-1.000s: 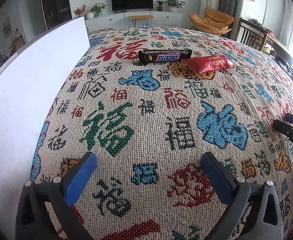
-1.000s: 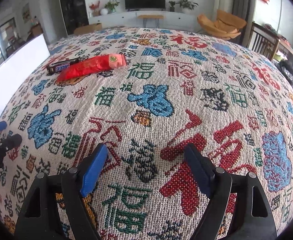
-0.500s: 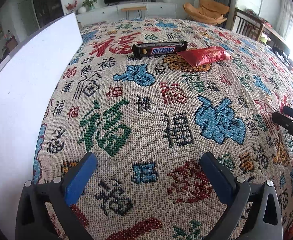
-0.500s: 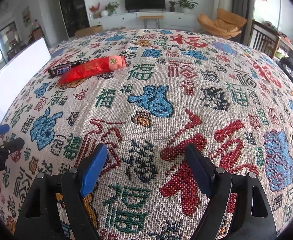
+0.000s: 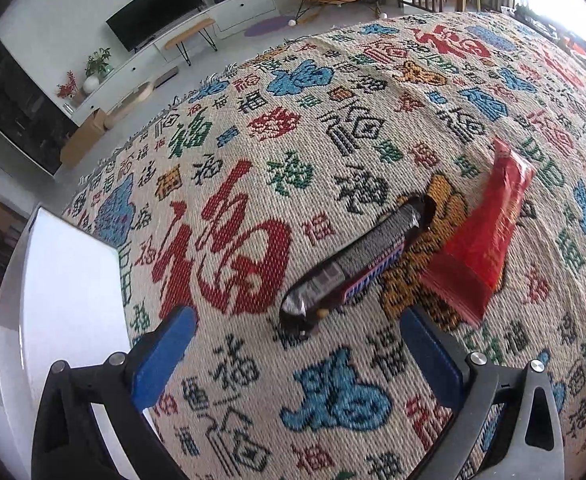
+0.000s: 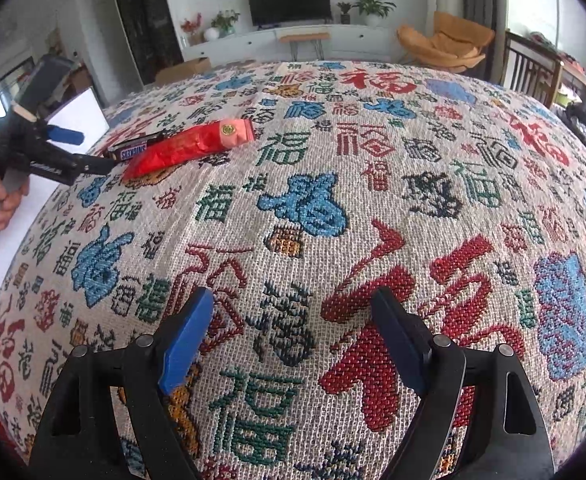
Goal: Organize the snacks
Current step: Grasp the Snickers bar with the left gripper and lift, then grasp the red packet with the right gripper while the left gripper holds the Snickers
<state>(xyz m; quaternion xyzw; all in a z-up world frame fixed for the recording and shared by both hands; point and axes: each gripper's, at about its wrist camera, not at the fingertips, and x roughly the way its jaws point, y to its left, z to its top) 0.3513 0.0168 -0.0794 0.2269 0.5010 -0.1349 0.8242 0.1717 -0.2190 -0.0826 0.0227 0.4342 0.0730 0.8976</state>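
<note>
From the left wrist, the left gripper (image 5: 295, 340) hangs over the patterned cloth (image 5: 229, 168) on the counter, its blue pads spread wide with nothing between them. The chocolate bar (image 5: 353, 266) lies just ahead, its near end almost level with the fingertips, running away and to the right. The red snack packet (image 5: 481, 240) lies close alongside it on the right, the two near each other but seemingly not touching. This looks like the reach for the first snack. The next move calls for lowering the pads on either side of the bar and closing across its narrow width, without catching the red packet's near corner, which sits close to the right finger. A white board (image 5: 65, 300) lies flat at the left, its edge beside the left finger; the far edge of the cloth drops to the floor well beyond the snacks.

From the right wrist, the right gripper (image 6: 289, 340) hovers over bare cloth, its pads wide apart and empty, well away from both snacks. The bar (image 6: 133, 151) and packet (image 6: 189, 148) show at upper left, with the left gripper (image 6: 81, 148) and the hand (image 6: 1, 196) holding it at the bar's end. Open cloth spreads ahead and to the right, so there is ample room to move; chairs (image 6: 533, 72) stand past the far right edge.
</note>
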